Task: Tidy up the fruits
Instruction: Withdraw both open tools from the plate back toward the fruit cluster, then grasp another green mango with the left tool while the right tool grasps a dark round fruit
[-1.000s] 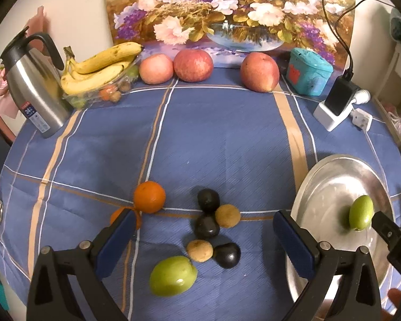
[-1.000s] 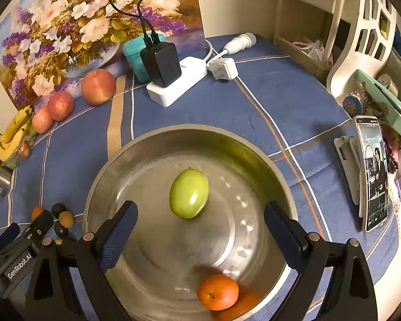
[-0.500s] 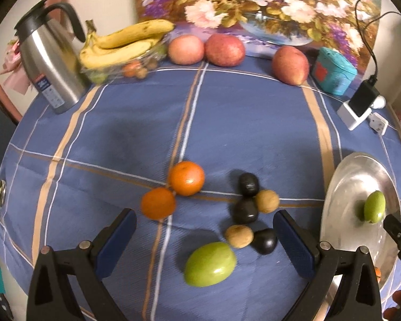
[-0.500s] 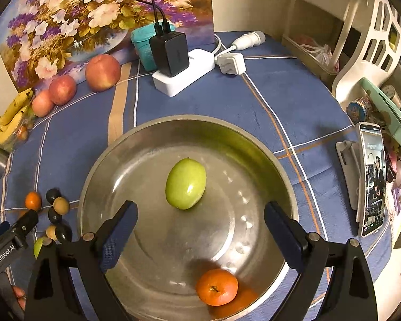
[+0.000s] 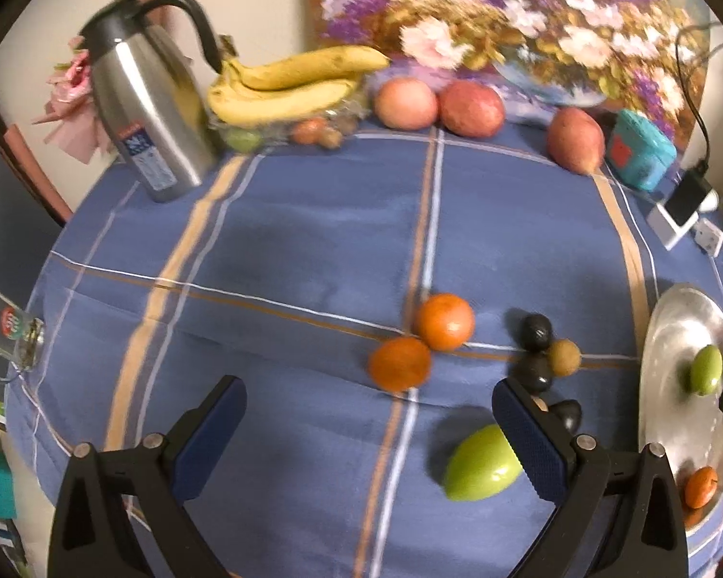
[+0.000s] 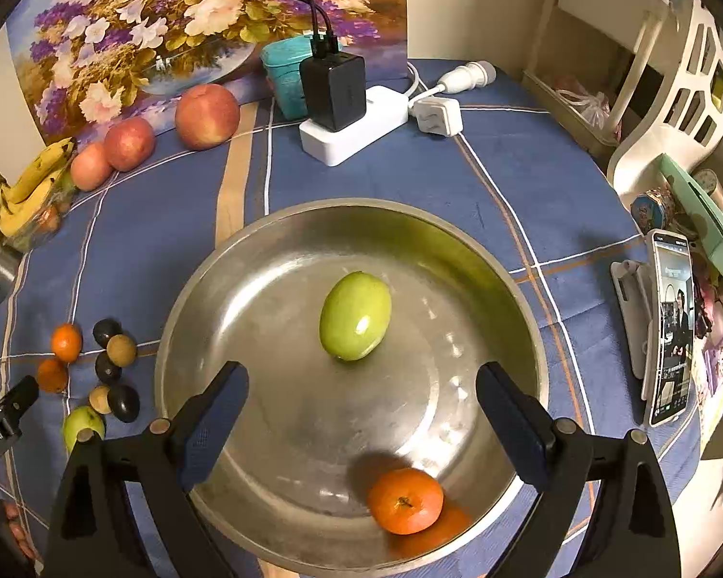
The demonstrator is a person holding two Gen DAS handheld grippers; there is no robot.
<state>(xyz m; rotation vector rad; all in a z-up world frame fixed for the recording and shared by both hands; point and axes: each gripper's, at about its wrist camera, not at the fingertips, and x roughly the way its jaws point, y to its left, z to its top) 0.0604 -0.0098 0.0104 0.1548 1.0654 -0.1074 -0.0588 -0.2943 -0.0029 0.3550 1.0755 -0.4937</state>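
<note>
Left hand-held gripper [image 5: 368, 426] swung leftward, blue checked tablecloth [image 5: 313, 241], floral painting [image 5: 506, 9]

Left gripper [image 5: 366, 426] swings left: both oranges [image 5: 446, 321] now lie ahead between its open jaws, no longer by its left finger. Green fruit [image 5: 482, 462] now sits partly behind its right finger [image 5: 530, 438]. Steel bowl [image 5: 670, 337] slides to its far right edge. Right gripper [image 6: 356, 414] draws back slightly over the bowl.
</note>
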